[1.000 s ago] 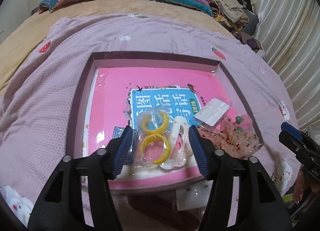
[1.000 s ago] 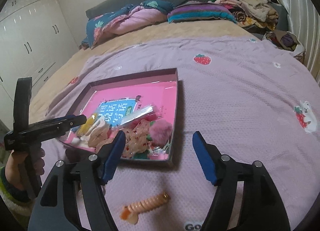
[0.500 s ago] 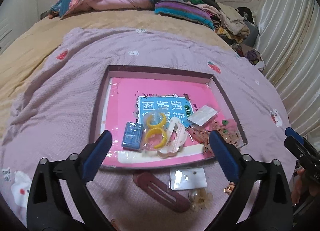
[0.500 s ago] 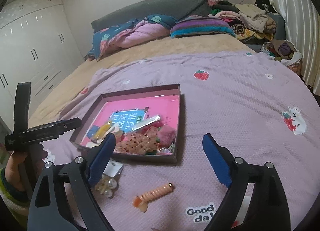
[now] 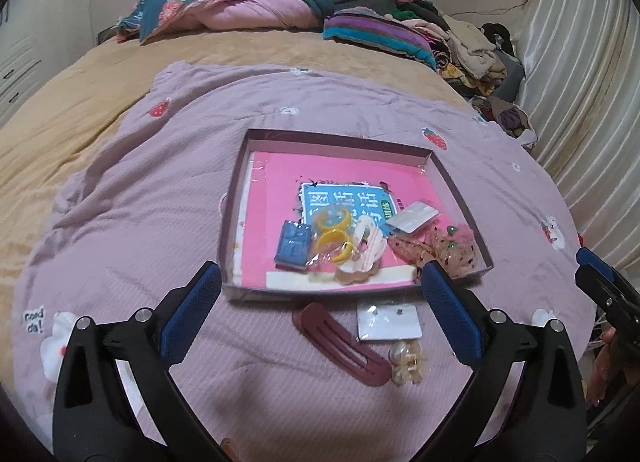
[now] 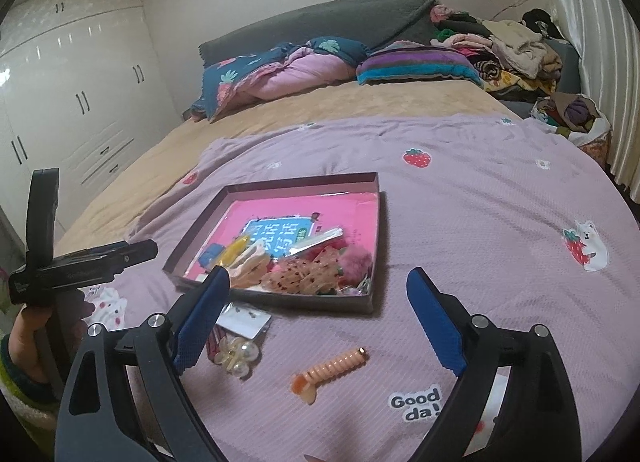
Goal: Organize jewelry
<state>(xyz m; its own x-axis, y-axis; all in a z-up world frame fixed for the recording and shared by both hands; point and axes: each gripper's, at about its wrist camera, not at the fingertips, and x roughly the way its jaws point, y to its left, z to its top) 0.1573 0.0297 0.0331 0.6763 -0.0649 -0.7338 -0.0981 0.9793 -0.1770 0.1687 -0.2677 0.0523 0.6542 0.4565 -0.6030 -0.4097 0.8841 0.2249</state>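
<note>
Bed fills both views, tan sheet under a lilac blanket with strawberry prints. Bedding and folded clothes piled at the headboard end.

Shallow box sits flat on the blanket, mid-bed. Inside: pink book with a blue title panel lying on the bottom. On the book's near half, a loose cluster: blue packet, yellow rings in clear wrap, pale pink clip, white card, speckled sheer fabric in the right corner.

Outside the box, on the blanket just beside its near wall: long maroon hair clip, white earring card, pearl clip touching neither box nor card clearly. Further right, an orange ribbed clip lies alone near the "Good da!" patch.

Left tongs: fingers wide apart, nothing between pads, poised above the maroon clip and the box's near wall.
Right tongs: fingers wide apart, empty, above the orange clip.
</note>
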